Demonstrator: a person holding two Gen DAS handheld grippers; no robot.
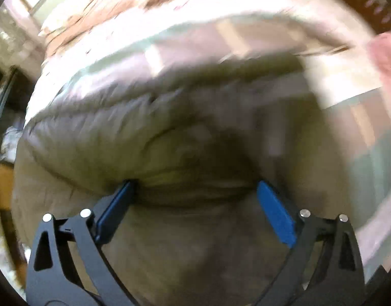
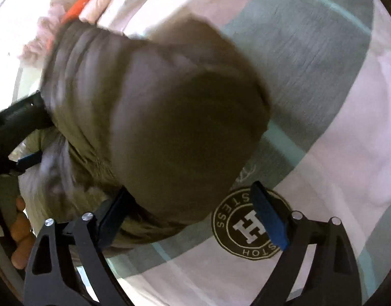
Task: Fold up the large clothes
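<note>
A large olive-grey quilted jacket lies bunched on a bed; it fills the middle of the right wrist view too. My left gripper is open, its blue pads wide apart, with the jacket's edge lying just in front of them. My right gripper is open, its left pad against the jacket's folded lower edge and its right pad over the bed cover. The left gripper shows in the right wrist view at the jacket's left side. Both views are motion-blurred.
The jacket rests on a pink, grey and teal checked bed cover with a round "H" logo. A beige duvet and an orange item lie at the far end. A hand shows at left.
</note>
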